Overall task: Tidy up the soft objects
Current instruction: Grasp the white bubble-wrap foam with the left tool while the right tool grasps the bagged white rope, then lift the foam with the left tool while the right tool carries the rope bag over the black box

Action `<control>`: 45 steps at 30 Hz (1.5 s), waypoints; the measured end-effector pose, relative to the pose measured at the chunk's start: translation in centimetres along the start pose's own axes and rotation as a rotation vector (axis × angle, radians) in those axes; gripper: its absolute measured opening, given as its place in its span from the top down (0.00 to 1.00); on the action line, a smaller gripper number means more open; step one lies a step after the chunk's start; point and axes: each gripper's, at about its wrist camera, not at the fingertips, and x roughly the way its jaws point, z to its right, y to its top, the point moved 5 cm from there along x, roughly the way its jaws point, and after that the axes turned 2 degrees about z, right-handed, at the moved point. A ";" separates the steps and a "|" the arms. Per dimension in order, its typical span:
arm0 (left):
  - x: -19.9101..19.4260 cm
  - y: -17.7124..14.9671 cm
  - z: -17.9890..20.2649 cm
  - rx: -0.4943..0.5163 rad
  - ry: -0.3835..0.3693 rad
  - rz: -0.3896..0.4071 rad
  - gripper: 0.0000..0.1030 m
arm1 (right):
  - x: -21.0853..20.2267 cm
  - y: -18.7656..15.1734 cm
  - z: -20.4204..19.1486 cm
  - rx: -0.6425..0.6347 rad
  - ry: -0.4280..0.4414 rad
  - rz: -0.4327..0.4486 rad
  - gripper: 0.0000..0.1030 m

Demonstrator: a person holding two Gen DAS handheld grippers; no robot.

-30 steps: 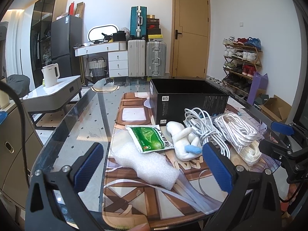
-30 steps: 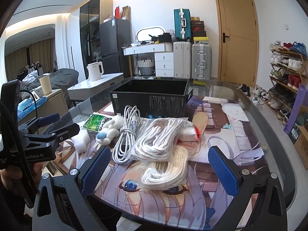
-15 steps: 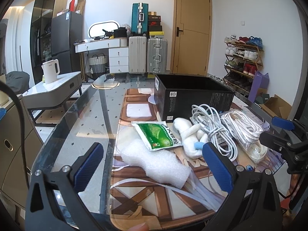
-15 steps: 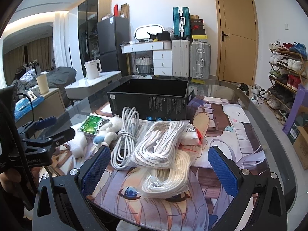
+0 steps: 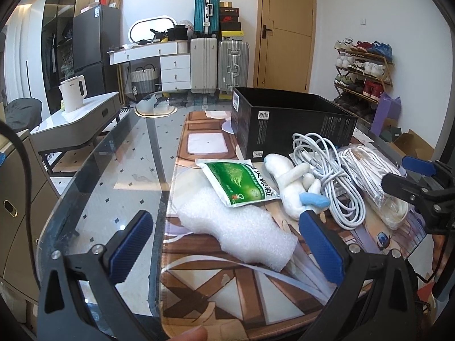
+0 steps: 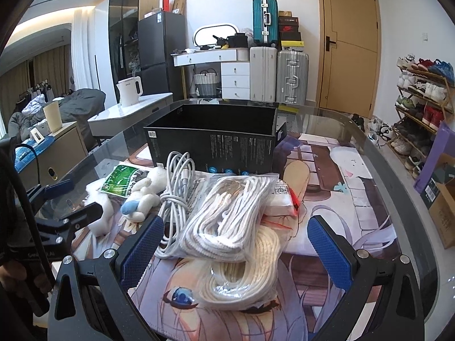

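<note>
Foam (image 5: 237, 234) lies nearest the left hand-held gripper (image 5: 227, 244), a white padded strip on the printed mat (image 5: 227, 292) near the tabletop's (image 5: 113, 176) front edge, its long axis running from the front edge back and toward the left edge. That gripper hovers just short of it with its blue pads spread wide and nothing between them. Part of the strip's rear end is covered by a green sachet (image 5: 241, 183), and beside that sit a white plush toy (image 5: 293, 184) with a blue tip and a loose coil of white cable (image 5: 330, 176).

The right hand-held gripper (image 6: 233, 244) is likewise spread and empty, facing a clear bag of white cable (image 6: 227, 218) that rests on a bundle of cream rope (image 6: 241, 272); both sit between its pads in the view, though whether anything touches cannot be told. The open black box (image 6: 216, 139) stands behind all the soft things, toward the far edge (the likely destination, judging by the task).

So each hand has its own nearest target: foam for the left, bagged cable for the right. To pinch the foam across its narrow width, the left gripper would probably need some turning.
</note>
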 end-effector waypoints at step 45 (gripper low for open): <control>-0.1 -0.6 0.1 -0.051 -0.142 -0.059 0.55 | 2.4 -0.4 0.4 -0.031 0.053 -0.097 0.54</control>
